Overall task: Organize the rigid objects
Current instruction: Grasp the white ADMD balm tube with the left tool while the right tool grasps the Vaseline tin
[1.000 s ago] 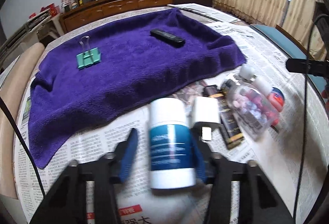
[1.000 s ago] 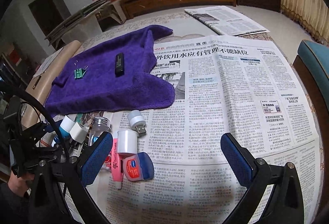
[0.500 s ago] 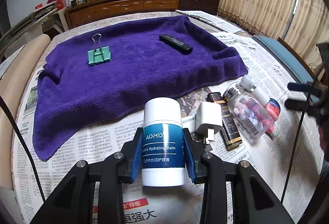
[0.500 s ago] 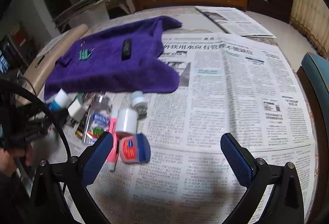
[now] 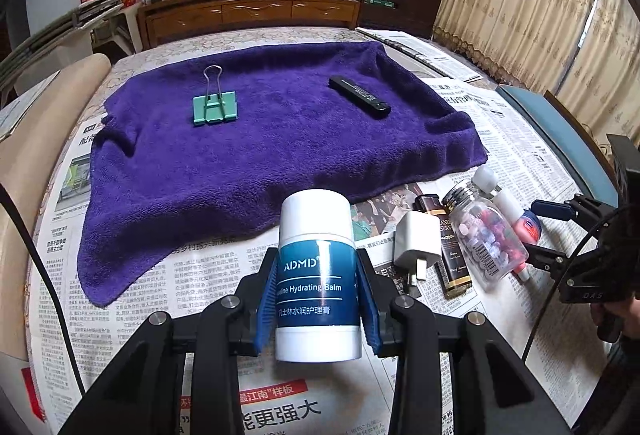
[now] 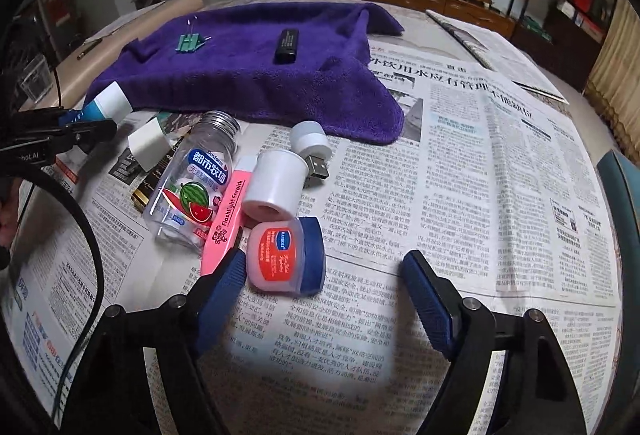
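Table [image 6: 256, 1] covered by newspaper [image 6: 460, 163], purple towel [image 5: 280, 147] spread on the newspaper

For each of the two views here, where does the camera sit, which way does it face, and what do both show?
Left wrist: on the left gripper, facing down-forward over its fingers, shut on the balm stick, toward the purple towel.
Right wrist: on the right gripper, jaws just closing beside the small jar; none pressed.
Shared: towel, binder clip, candy bottle.
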